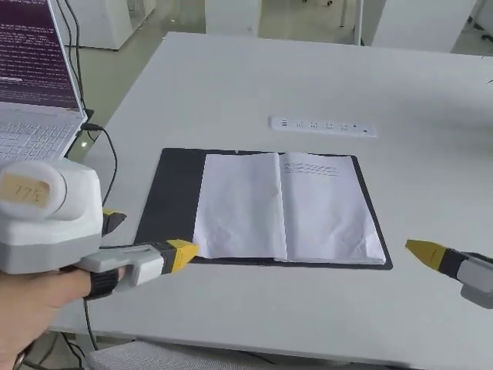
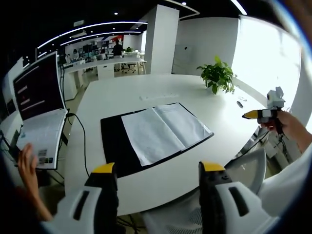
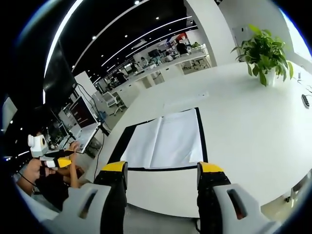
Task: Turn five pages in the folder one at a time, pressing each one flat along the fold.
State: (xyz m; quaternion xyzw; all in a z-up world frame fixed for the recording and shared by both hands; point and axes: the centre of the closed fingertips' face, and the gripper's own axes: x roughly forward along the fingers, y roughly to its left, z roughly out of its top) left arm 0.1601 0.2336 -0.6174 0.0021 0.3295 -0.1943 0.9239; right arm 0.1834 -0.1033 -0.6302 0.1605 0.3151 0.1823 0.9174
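Note:
The folder lies open on the white table, with a black cover and white pages flat on both sides of the fold. My left gripper hovers open off the folder's near left corner, nothing between its yellow tips. To the right of the folder's near right corner, my right gripper is held clear of the pages. Its jaws stand open and empty, pointing at the folder. From the left gripper view the folder sits ahead and the right gripper shows far right.
An open laptop sits at the far left with a black cable trailing off the table edge. Beyond the folder lies a white power strip. A potted plant stands at the far end of the table.

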